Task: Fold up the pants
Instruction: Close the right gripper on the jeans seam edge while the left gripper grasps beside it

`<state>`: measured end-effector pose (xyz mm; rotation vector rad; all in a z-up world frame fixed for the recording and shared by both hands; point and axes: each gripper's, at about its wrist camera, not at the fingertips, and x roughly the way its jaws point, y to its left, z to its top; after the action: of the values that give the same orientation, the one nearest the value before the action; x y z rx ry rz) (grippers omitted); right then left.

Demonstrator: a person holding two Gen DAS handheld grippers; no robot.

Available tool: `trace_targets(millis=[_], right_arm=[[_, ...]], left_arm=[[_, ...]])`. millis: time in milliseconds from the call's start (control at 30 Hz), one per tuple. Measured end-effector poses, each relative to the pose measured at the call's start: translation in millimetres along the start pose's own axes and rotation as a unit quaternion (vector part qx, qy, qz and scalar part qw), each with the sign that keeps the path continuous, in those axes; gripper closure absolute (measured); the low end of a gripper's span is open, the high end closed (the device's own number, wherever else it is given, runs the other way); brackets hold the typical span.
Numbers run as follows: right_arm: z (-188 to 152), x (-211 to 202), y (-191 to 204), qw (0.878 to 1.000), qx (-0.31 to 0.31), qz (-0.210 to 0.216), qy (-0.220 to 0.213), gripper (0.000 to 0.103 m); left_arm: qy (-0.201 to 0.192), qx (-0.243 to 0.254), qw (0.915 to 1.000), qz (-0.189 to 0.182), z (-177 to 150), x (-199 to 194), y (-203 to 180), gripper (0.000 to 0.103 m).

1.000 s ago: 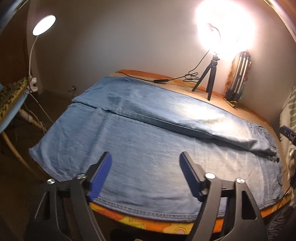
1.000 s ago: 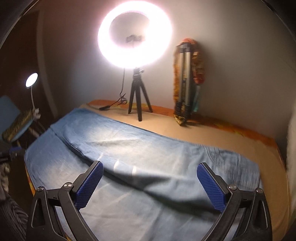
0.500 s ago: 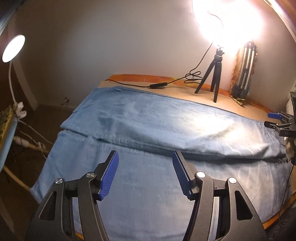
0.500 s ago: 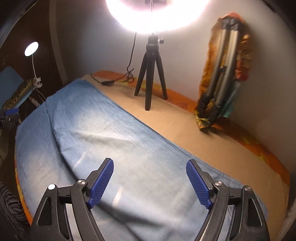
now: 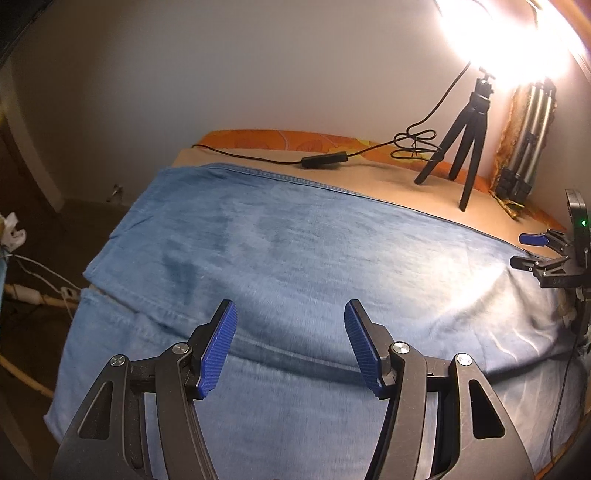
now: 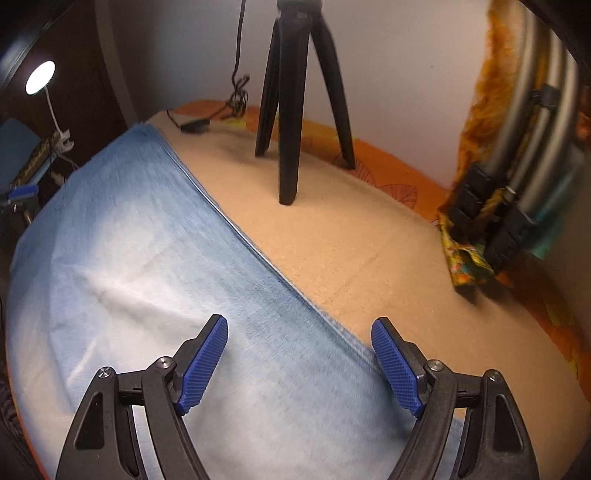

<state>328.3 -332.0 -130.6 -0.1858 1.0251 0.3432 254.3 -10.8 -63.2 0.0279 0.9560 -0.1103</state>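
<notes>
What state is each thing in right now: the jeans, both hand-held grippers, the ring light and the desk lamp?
Jeans: spread flat on the table, one leg laid over the other.
Left hand-held gripper: open, nothing between its pads.
Right hand-held gripper: open over the jeans' far edge, holding nothing.
Ring light: on.
Desk lamp: on.

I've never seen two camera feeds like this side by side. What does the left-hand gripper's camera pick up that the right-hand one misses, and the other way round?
Only the left wrist view shows the near pant leg lying under the folded-over one, the glare of the big light, and the right gripper at the picture's edge.

Only the right wrist view shows the small desk lamp and the chair below it.

Both show the blue pants, the black tripod, the cable switch and the folded silver tripod.
</notes>
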Motion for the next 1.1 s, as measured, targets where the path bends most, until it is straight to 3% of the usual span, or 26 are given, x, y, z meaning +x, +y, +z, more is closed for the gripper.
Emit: trace_targets(millis=[300,367,567,633,833,1100], right_arm=[[11.0,20.8,-11.3,0.999,-0.021,0.023,0.011,0.022],[15.0,22.8,-9.5,0.999,-0.027,0.031,0.008,0.032],[15.9,20.1,9.1,0.998,-0.04,0.052,-0.004,0.074],[15.0,18.8,15.0,0.998,-0.04,0.052,-0.003,0.094],[15.2,3.3,30.3,0.998,-0.045,0.033,-0.013,0.101],[8.4,-51.7,58.7,0.996,-0.034,0.043,-0.074,0.101]], left_arm=[[0.008,0.005,0.9999,0.005,6.1,20.0,-4.4,0.043],[0.007,0.005,0.9999,0.007,7.8,22.0,-3.1,0.043],[0.005,-0.006,0.9999,0.013,11.2,24.9,4.1,0.043],[0.004,-0.005,0.9999,0.015,11.9,24.9,4.3,0.043],[0.002,-0.005,0.9998,0.018,18.1,23.8,1.1,0.043],[0.014,-0.033,0.9992,-0.014,42.1,31.6,-2.1,0.04]])
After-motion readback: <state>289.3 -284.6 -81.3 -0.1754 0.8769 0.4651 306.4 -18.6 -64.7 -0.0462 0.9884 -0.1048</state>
